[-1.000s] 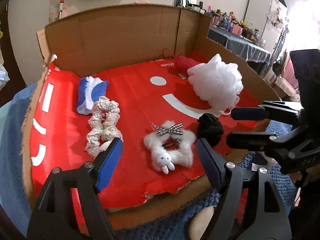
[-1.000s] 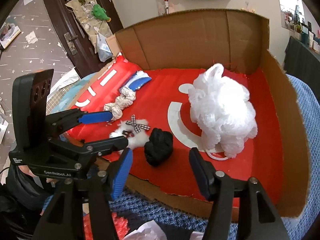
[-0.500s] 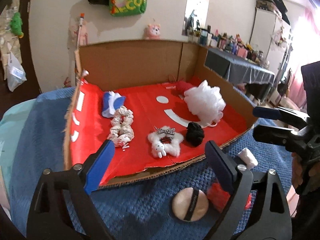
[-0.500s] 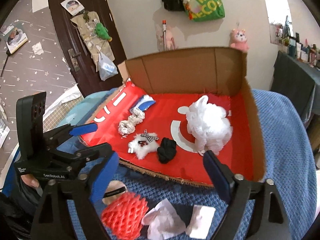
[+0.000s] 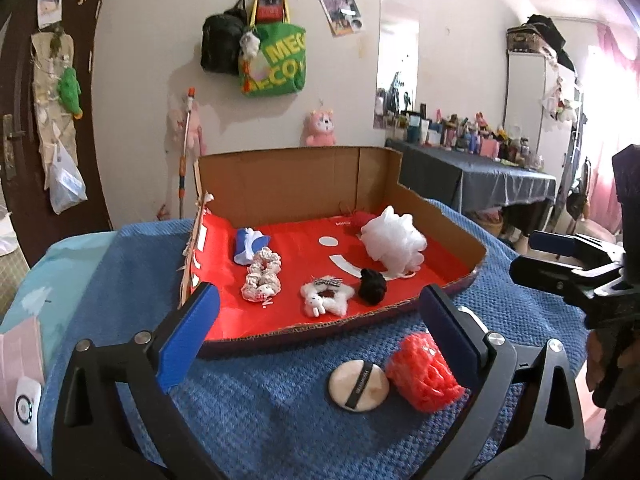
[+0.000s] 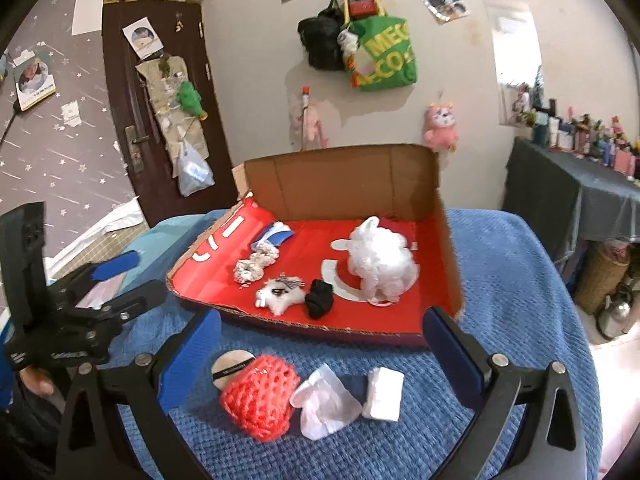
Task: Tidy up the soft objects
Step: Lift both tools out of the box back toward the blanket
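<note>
A cardboard box [image 5: 296,176] [image 6: 344,176] with a red floor holds a white bath pouf [image 5: 394,244] [image 6: 382,262], a black scrunchie [image 5: 372,286] [image 6: 319,298], a white fluffy star clip [image 5: 326,298] [image 6: 280,292], a cream scrunchie [image 5: 262,276] [image 6: 256,264] and a blue-white cloth [image 5: 250,244]. In front of the box on the blue blanket lie a red foam net [image 5: 424,376] [image 6: 260,396], a round powder puff [image 5: 359,380] [image 6: 230,366], a white tissue [image 6: 324,404] and a white pad [image 6: 385,394]. My left gripper [image 5: 316,340] and right gripper [image 6: 324,360] are open, empty, held above the blanket.
The blue blanket [image 5: 260,408] covers the surface. A dark-clothed table [image 5: 472,184] with bottles stands at the right. A brown door [image 6: 160,120] and a green bag [image 6: 380,56] are on the wall behind. A white device [image 5: 26,410] lies at the left edge.
Both grippers have pulled back and up from the box, so the blanket items in front of it now show. Both jaws stay open. The objects in the box have not moved.
</note>
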`<state>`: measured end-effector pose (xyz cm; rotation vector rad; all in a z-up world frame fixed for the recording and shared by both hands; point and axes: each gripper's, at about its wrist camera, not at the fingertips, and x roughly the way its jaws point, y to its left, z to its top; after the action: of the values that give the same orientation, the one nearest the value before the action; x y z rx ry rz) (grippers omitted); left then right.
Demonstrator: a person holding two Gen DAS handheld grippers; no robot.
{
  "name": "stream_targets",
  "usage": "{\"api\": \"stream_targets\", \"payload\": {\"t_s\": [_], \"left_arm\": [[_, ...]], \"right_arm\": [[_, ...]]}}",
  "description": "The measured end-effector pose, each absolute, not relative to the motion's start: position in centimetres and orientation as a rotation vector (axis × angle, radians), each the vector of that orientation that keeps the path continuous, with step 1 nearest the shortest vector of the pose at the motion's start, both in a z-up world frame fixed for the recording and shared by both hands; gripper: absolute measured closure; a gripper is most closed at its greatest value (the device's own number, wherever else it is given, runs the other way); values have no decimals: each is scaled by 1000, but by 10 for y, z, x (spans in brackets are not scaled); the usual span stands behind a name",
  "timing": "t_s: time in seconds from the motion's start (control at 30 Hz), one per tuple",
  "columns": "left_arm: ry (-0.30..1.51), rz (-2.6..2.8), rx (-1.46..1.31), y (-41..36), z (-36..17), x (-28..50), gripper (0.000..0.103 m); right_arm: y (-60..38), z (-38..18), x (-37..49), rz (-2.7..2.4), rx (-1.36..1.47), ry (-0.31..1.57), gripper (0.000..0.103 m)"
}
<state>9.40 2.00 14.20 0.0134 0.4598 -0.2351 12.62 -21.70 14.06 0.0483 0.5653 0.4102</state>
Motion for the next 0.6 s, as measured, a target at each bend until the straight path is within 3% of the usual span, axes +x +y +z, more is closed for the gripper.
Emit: {"api": "stream_targets", "payload": {"t_s": [0.6], "left_arm": [[466, -190, -10, 14, 97, 45, 0]], "right_arm": [[-232, 93, 68, 243, 37, 515, 0]]}}
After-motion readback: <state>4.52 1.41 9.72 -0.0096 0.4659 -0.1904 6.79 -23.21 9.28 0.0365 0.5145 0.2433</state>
